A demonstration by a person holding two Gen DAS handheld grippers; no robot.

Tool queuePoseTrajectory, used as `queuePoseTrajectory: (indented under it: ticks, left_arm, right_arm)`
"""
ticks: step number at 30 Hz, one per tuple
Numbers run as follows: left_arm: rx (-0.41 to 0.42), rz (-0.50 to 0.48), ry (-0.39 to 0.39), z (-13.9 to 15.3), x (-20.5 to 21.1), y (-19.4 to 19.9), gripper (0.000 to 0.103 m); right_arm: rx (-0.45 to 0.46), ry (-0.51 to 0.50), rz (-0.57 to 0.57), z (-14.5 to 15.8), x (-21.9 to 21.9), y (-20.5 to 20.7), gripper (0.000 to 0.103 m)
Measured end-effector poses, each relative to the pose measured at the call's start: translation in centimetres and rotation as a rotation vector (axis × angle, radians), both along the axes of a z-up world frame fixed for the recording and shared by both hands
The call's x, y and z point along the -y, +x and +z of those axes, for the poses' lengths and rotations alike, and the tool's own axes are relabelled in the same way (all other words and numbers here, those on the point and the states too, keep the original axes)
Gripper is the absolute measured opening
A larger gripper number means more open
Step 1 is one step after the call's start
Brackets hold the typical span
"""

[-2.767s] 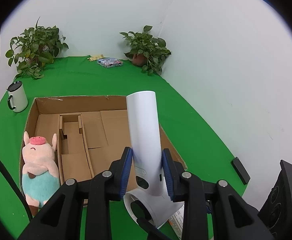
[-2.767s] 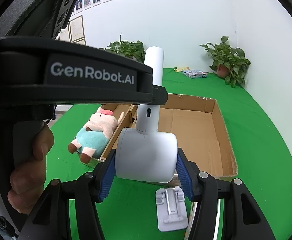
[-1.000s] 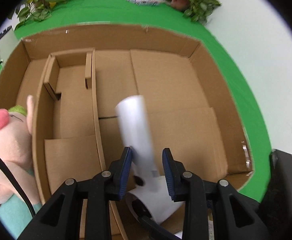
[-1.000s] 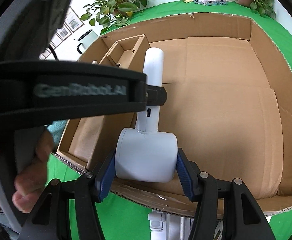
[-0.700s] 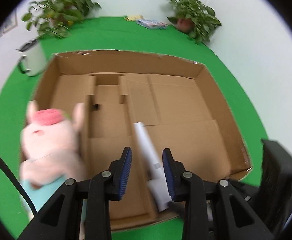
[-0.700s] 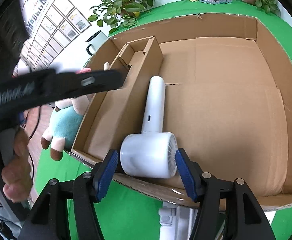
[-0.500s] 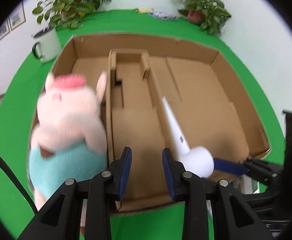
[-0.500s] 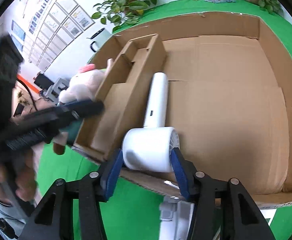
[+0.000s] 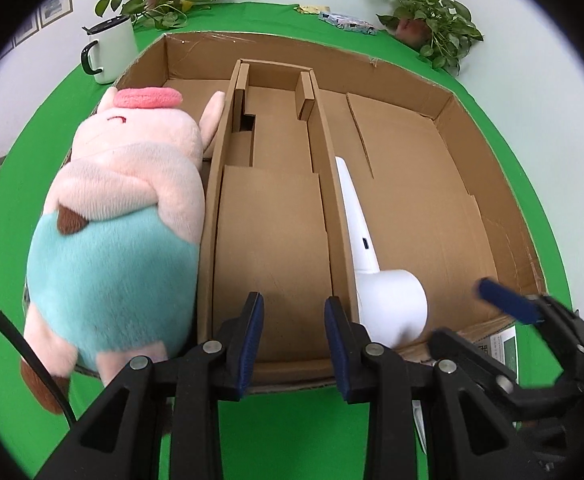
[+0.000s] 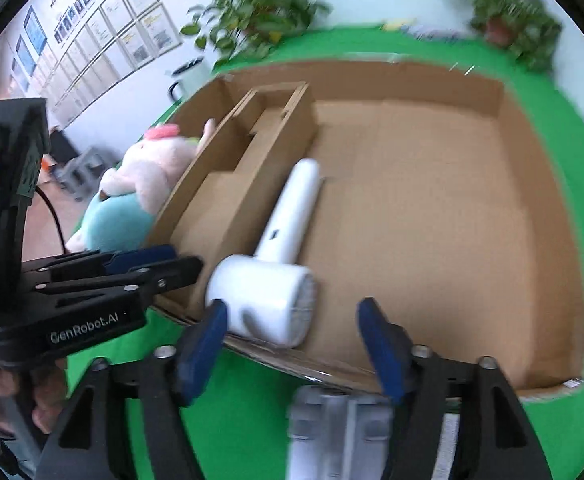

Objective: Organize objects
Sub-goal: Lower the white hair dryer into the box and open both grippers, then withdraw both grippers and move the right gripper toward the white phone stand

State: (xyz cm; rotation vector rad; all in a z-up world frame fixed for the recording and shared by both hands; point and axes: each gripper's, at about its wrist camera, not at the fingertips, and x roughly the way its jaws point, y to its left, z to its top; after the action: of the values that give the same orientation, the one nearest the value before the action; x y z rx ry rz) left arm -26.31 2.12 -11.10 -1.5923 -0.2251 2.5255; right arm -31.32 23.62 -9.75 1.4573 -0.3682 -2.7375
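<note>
A white hair dryer lies in the cardboard box, head at the near wall, handle pointing away along the inner divider; it also shows in the right wrist view. My left gripper is open and empty over the box's near edge. My right gripper is open, just behind the dryer's head, not touching it. A pink plush pig in teal lies in the box's left compartment.
A white mug stands left of the box on the green cloth. Potted plants stand at the back. A grey phone stand sits in front of the box. A packet lies far back.
Both grippers let go of the hair dryer, which now lies in the box. The left gripper swung left toward the pig; the right gripper opened and pulled back.
</note>
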Motion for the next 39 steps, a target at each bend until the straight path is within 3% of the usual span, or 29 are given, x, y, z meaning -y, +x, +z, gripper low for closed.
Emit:
queuePoseTrajectory:
  ticks: [3,6,8,11,13,15,18,24,29,34,39]
  left_arm:
    - [-0.004,0.000,-0.018,0.0,-0.5,0.1,0.030]
    - [-0.035,0.003,-0.011,0.5,-0.3,0.7,0.030]
    - [-0.110,0.016,-0.031,1.8,-0.2,1.8,0.030]
    - [-0.301,0.010,-0.090,4.9,-0.6,4.9,0.031]
    - [-0.396,0.008,-0.104,6.6,-0.8,6.9,0.042]
    - [-0.499,0.029,-0.122,8.1,-0.9,9.2,0.074]
    - [-0.607,0.078,-0.119,9.4,-0.5,11.8,0.081]
    - [-0.625,0.092,-0.130,9.3,0.0,14.0,0.081]
    - [-0.630,0.079,-0.143,8.4,-0.3,15.3,0.081]
    - [-0.548,0.060,-0.091,6.2,-0.3,15.7,0.081]
    - [-0.468,0.025,-0.046,3.8,-0.7,15.6,0.081]
  right_arm:
    - [-0.092,0.101,-0.044,1.5,0.3,2.6,0.100]
    - [-0.204,0.204,-0.071,3.0,1.1,5.9,0.100]
    - [-0.262,0.249,-0.093,3.9,1.6,7.5,0.101]
    - [-0.350,0.264,-0.128,5.5,1.8,9.9,0.102]
    - [-0.384,0.263,-0.140,6.2,1.8,11.3,0.102]
    - [-0.402,0.263,-0.144,6.5,2.0,12.3,0.102]
    - [-0.421,0.261,-0.155,6.3,2.4,13.6,0.102]
    - [-0.482,0.194,-0.136,5.6,2.6,16.8,0.102]
    - [-0.496,0.096,-0.041,4.6,3.1,18.6,0.102]
    - [-0.419,-0.007,0.124,2.3,5.5,18.7,0.102]
    - [-0.301,-0.046,0.143,-0.8,6.3,17.9,0.102]
